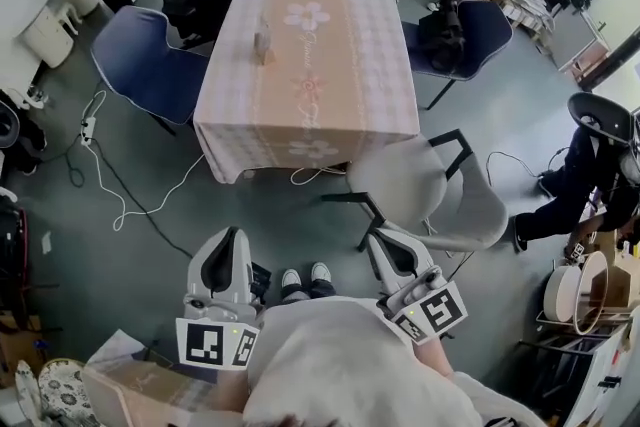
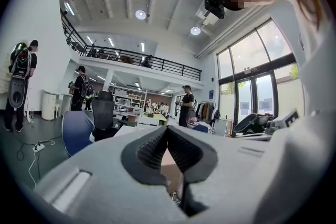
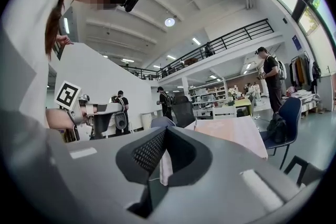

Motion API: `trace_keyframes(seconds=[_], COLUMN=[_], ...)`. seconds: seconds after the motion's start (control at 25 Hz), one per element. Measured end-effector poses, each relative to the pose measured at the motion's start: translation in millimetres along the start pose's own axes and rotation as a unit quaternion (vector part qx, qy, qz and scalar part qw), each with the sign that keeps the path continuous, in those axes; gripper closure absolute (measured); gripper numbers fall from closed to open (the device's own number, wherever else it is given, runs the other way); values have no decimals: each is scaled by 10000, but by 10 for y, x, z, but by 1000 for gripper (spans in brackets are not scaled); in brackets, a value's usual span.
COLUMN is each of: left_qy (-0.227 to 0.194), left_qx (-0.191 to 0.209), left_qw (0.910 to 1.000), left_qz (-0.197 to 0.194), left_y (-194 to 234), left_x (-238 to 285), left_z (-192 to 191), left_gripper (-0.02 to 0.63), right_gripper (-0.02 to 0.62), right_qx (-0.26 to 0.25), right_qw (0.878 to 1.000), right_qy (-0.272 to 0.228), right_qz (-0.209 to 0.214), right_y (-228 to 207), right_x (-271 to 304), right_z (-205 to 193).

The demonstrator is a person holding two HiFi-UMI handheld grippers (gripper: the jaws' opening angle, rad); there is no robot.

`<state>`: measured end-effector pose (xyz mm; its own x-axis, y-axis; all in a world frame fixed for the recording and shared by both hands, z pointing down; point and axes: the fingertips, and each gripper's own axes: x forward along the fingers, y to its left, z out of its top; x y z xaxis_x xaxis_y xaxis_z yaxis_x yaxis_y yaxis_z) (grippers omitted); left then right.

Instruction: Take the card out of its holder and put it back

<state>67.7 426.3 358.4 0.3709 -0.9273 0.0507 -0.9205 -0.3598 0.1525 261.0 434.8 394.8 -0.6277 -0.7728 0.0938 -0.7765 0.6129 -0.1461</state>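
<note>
Left gripper (image 1: 232, 237) and right gripper (image 1: 386, 241) at 6 o'clock, both clenched on nothing. Card holder (image 1: 263, 46) stands on the table (image 1: 345, 120) toward 12, well apart from both.

The table (image 1: 340, 65) is viewed from high above and well back by the head camera, angled steeply down. The left gripper (image 1: 233, 237) and right gripper (image 1: 383, 242) cameras are aimed level along their jaws; that table is shared by all three.
</note>
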Motion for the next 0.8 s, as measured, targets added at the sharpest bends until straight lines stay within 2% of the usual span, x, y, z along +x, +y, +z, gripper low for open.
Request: trace_keyframes(seconds=[0.32, 0.6, 0.8], left_qy=[-58, 38, 108], left_qx=[-92, -200, -91], left_qw=[9999, 9997, 9999], left_qz=[113, 151, 7], left_y=[10, 463, 784], left_x=[112, 156, 200], left_z=[-22, 10, 104], left_gripper=[606, 606, 606], right_gripper=[598, 598, 598], right_qx=[95, 143, 190], right_qw=[9997, 9998, 9997], right_qy=[-41, -90, -156], right_qz=[230, 92, 75], right_y=[-117, -11, 192], right_x=[103, 521, 921], right_z=[-11, 75, 155])
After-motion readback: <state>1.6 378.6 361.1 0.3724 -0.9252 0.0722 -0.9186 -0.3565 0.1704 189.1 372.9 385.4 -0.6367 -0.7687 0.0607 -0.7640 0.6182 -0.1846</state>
